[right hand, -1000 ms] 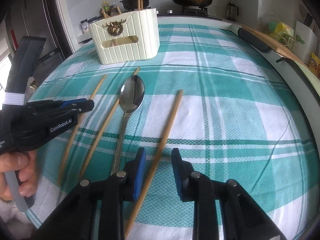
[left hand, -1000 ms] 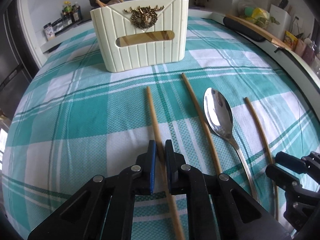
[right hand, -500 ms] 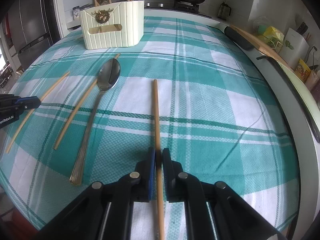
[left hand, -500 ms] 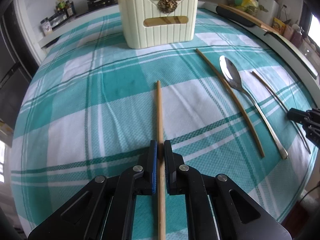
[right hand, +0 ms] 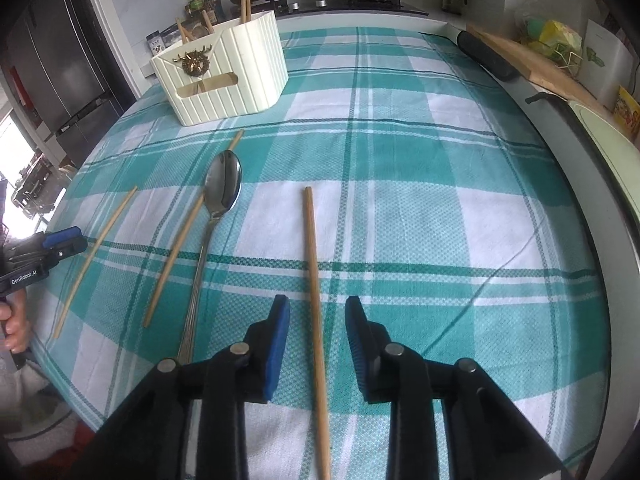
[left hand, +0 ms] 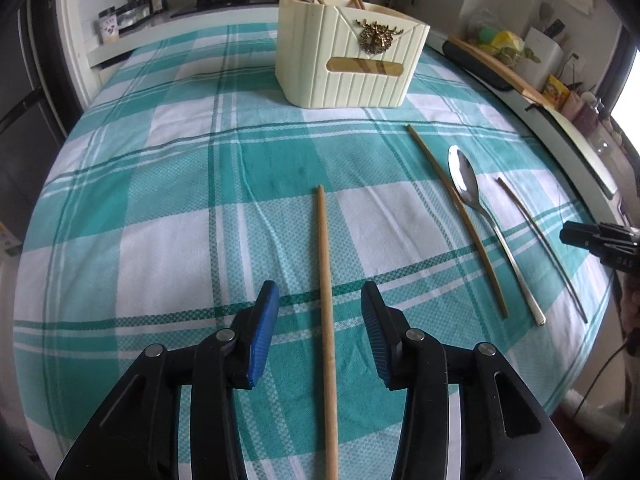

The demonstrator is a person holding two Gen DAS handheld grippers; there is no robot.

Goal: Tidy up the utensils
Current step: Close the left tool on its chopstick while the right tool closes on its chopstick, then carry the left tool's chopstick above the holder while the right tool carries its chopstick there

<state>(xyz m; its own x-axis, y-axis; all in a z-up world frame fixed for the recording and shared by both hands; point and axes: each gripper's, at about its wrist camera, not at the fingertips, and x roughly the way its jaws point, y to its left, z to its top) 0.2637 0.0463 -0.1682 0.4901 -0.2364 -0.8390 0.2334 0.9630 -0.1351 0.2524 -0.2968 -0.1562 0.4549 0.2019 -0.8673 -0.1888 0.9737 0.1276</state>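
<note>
The cream utensil holder point(left hand: 344, 76) stands at the far end of the table point(left hand: 160, 200), with several wooden sticks already upright in it. It is the likely home for what lies loose in front of it. Four utensils lie in a row on the checked cloth, their tips pointing roughly towards the holder: a left chopstick point(left hand: 324, 264), a middle chopstick point(left hand: 452, 208), a spoon point(left hand: 466, 184) just beside it, and a right chopstick point(right hand: 311, 260).

The left tool point(left hand: 316, 320) straddles the left chopstick. Its jaws are opening, and the blue pads stand clear of the wood on both sides. The right tool point(right hand: 318, 320) does the same over the right chopstick, with a narrower gap, also opening and not pressing. Both point steeply down along their sticks, so each chopstick runs lengthwise between the pads, probably to line the pair up towards the holder.

The near ends of both outer chopsticks run off the bottom of the views. In the right wrist view the spoon's handle slips behind the tool's arm. How the holder is divided inside cannot be made out, and only part of a hand point(right hand: 14, 324) shows at the edge.
</note>
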